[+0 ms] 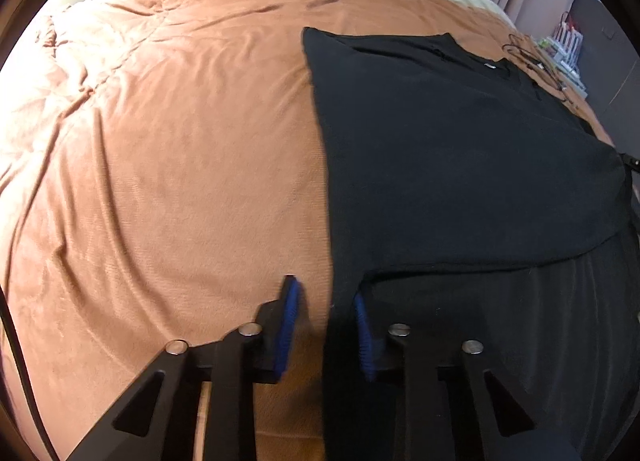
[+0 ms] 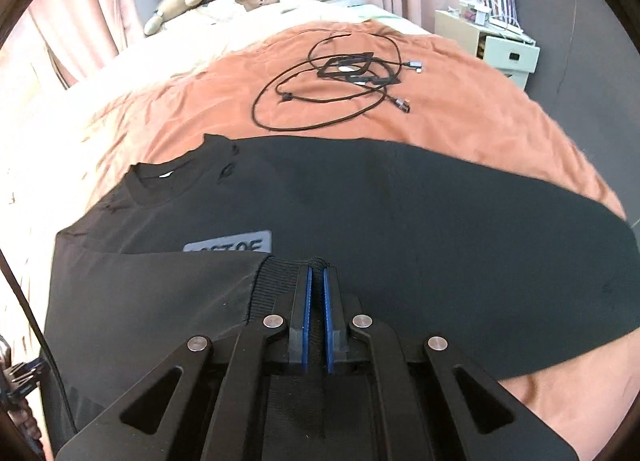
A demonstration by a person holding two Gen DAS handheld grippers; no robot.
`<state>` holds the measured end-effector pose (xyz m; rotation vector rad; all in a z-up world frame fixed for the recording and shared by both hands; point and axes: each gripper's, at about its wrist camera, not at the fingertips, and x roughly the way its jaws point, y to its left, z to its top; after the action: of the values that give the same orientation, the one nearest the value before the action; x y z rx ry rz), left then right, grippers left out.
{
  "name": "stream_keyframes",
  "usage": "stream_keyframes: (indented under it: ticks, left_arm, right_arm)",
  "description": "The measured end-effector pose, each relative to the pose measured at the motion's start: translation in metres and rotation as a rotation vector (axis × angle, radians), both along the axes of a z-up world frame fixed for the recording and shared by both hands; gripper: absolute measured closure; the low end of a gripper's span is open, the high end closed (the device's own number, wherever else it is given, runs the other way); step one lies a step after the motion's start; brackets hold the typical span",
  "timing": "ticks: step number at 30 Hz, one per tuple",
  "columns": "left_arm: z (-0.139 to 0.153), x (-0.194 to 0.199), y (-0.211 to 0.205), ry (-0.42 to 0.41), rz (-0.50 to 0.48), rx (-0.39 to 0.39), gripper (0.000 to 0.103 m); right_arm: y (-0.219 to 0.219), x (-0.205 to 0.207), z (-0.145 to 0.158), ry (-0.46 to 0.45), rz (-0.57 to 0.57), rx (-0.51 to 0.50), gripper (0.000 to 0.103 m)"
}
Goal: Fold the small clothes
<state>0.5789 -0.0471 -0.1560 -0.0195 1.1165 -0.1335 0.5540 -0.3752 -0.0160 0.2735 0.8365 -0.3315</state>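
A black knit sweater [image 2: 360, 221] lies flat on a bed under a soft, rumpled orange blanket [image 1: 180, 161]; its ribbed round collar [image 2: 168, 185] points toward the pillows, and a grey rectangular patch [image 2: 230, 242] with lettering shows on the chest. The right tool [image 2: 316, 277] has its 2 blue ribbed pads closed tight on a ribbed cuff [image 2: 276, 285], holding the sleeve folded across the body so it half covers the patch. The left tool [image 1: 326, 301] stands partly open over the sweater's near left edge: a strip of the dark cloth runs between its blue pads [image 1: 290, 325], with orange blanket showing between the left pad and the cloth, so no grip is seen. Beyond the sweater a thin black cable [image 2: 324, 89] lies in loose loops with a flat angular black frame [image 2: 348, 65].
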Motion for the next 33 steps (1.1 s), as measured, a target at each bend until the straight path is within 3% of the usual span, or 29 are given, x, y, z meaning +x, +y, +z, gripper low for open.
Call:
stream_keyframes:
  ticks: [4, 6, 8, 10, 11, 19, 25, 33]
  left_arm:
    - [-0.001, -0.002, -0.001, 0.002, 0.016, 0.0, 0.076]
    - [0.001, -0.002, -0.002, 0.006, 0.011, 0.008, 0.076]
    - [0.002, -0.001, -0.002, 0.011, 0.008, 0.012, 0.074]
    - [0.001, 0.001, 0.003, 0.023, 0.026, -0.02, 0.073]
    - [0.001, 0.002, 0.006, 0.029, 0.046, -0.044, 0.073]
    - [0.001, 0.002, 0.006, 0.026, 0.077, -0.06, 0.073]
    - [0.005, 0.002, 0.007, 0.033, 0.084, -0.064, 0.073]
    - [0.023, -0.016, 0.01, 0.019, 0.069, -0.084, 0.073]
  right_arm:
    - [0.005, 0.017, -0.021, 0.06, -0.038, -0.046, 0.098]
    - [0.009, 0.02, -0.029, 0.103, -0.043, -0.025, 0.097]
    - [0.014, 0.016, -0.032, 0.103, -0.016, 0.018, 0.088]
    - [0.023, 0.003, -0.032, 0.083, 0.009, 0.022, 0.043]
    - [0.027, -0.003, -0.032, 0.074, 0.018, 0.018, 0.038]
    - [0.054, -0.019, -0.065, 0.227, 0.08, -0.065, 0.038]
    - [0.057, -0.026, -0.058, 0.265, 0.031, -0.077, 0.038]
    - [0.064, -0.063, -0.021, 0.18, 0.025, -0.051, 0.036]
